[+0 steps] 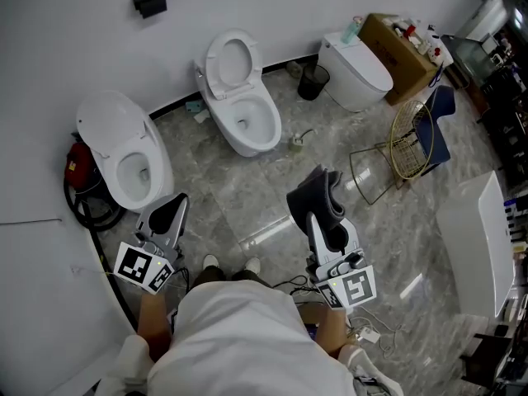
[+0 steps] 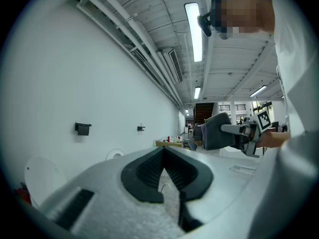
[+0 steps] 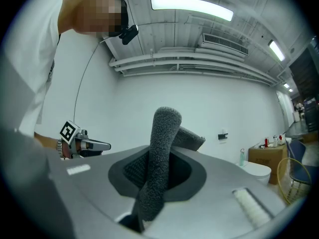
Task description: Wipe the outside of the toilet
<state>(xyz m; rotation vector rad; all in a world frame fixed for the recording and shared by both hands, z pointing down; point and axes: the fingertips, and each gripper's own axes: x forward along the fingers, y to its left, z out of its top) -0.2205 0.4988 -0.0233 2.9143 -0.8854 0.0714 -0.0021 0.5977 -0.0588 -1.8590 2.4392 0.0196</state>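
Observation:
Three white toilets stand along the wall: a left one (image 1: 124, 151) and a middle one (image 1: 239, 97) with lids up, and a right one (image 1: 356, 73) with its lid down. My right gripper (image 1: 318, 200) is held over the floor in front of the middle toilet. It is shut on a dark grey cloth (image 1: 313, 190), which sticks up between the jaws in the right gripper view (image 3: 162, 148). My left gripper (image 1: 169, 214) hovers just in front of the left toilet, shut and empty (image 2: 163, 151). Both grippers point up and away from the bowls.
A black bin (image 1: 313, 81) stands between the middle and right toilets. A cardboard box (image 1: 400, 48) with bottles is at the far right. A wire basket (image 1: 411, 139) and a blue chair (image 1: 437, 130) stand nearby, with a white tub (image 1: 478, 246) at the right. A red object with black hose (image 1: 78, 172) is at the left.

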